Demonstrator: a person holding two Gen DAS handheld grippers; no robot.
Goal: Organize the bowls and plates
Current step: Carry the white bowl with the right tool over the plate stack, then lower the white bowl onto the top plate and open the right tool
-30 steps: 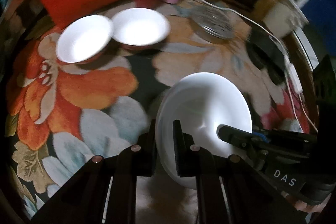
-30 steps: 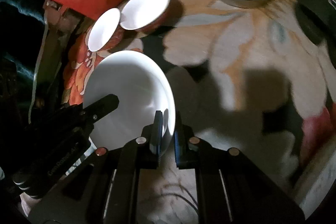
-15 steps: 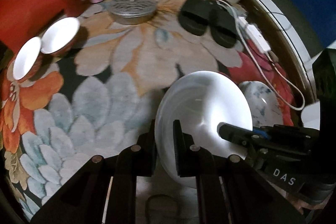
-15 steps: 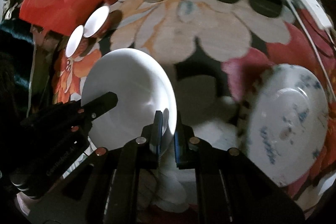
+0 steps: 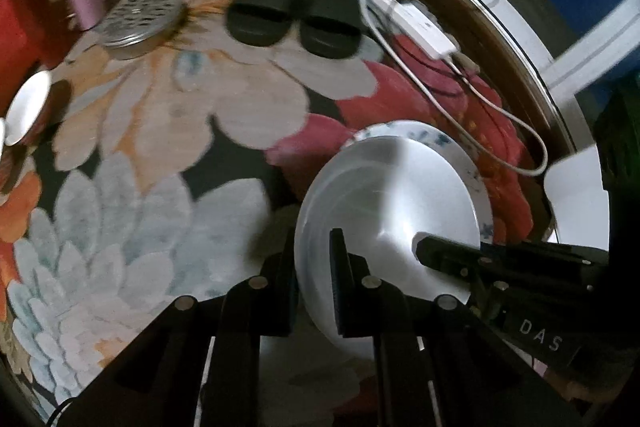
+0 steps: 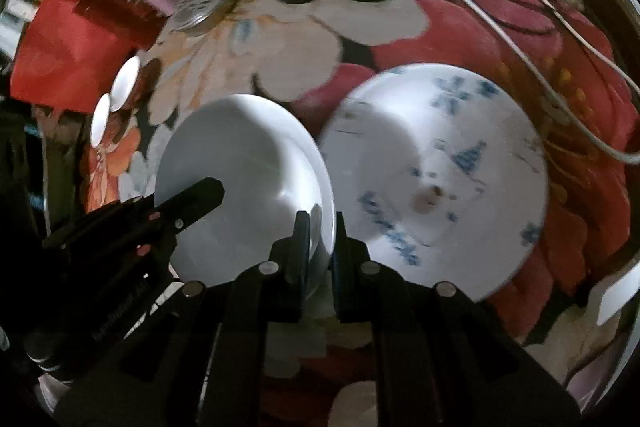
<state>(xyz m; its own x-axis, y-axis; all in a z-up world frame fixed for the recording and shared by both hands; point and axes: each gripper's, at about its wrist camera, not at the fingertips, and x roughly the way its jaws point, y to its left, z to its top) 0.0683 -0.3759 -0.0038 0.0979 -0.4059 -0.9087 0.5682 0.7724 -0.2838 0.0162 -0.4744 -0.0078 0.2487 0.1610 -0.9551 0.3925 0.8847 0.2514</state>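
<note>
While both jaws clamp one white plate | patterned plate: 1 | small bowls: 2

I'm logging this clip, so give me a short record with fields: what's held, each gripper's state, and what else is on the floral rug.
held item: white plate
left gripper: shut on the plate's left rim
right gripper: shut on its right rim
nearby dish: blue-patterned plate, flat on the floral rug
bowls: two small bowls, side by side
other: black slippers, metal lid, white cable
</note>
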